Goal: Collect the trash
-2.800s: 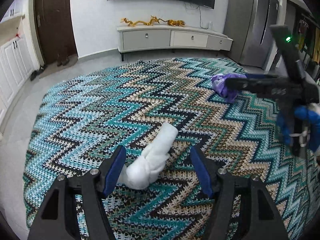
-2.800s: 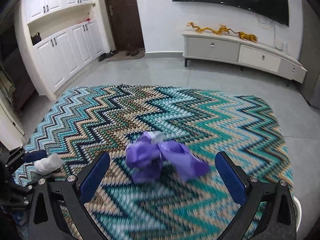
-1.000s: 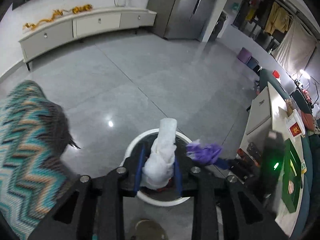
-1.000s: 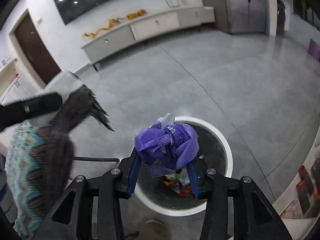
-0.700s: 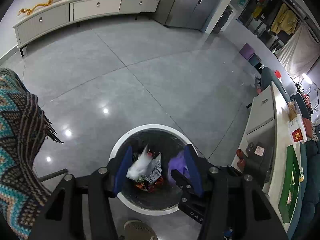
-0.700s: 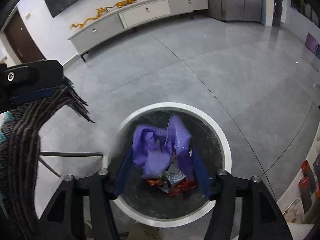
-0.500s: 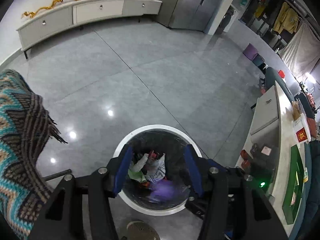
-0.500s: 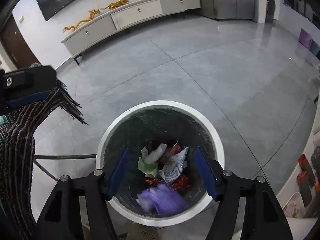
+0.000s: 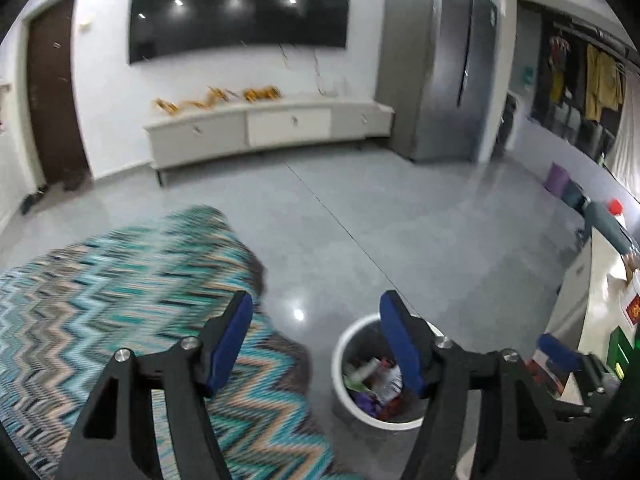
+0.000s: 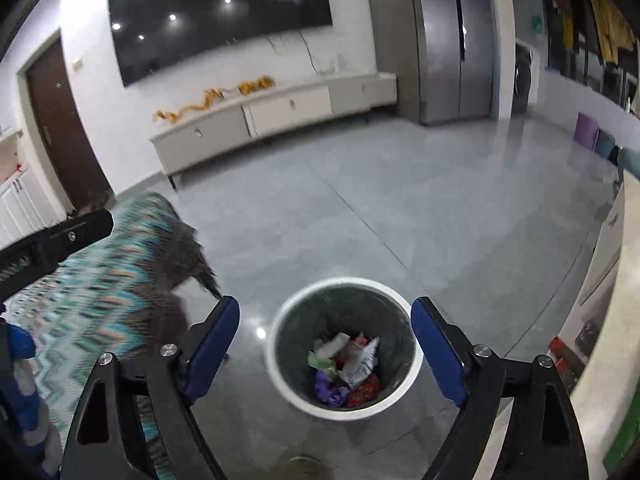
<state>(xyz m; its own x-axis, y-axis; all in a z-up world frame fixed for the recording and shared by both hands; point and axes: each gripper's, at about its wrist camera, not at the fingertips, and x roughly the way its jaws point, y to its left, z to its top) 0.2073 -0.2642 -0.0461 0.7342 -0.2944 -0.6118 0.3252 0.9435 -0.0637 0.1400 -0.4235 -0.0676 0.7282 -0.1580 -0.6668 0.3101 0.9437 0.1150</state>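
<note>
Above the bin (image 10: pixel 416 344), both tongs (image 10: pixel 325 342) agape, empty

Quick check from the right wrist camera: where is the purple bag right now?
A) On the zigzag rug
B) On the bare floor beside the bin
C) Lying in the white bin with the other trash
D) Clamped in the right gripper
C: the purple bag lies inside the white bin among wrappers, while the right gripper stands open and empty above it.
</note>
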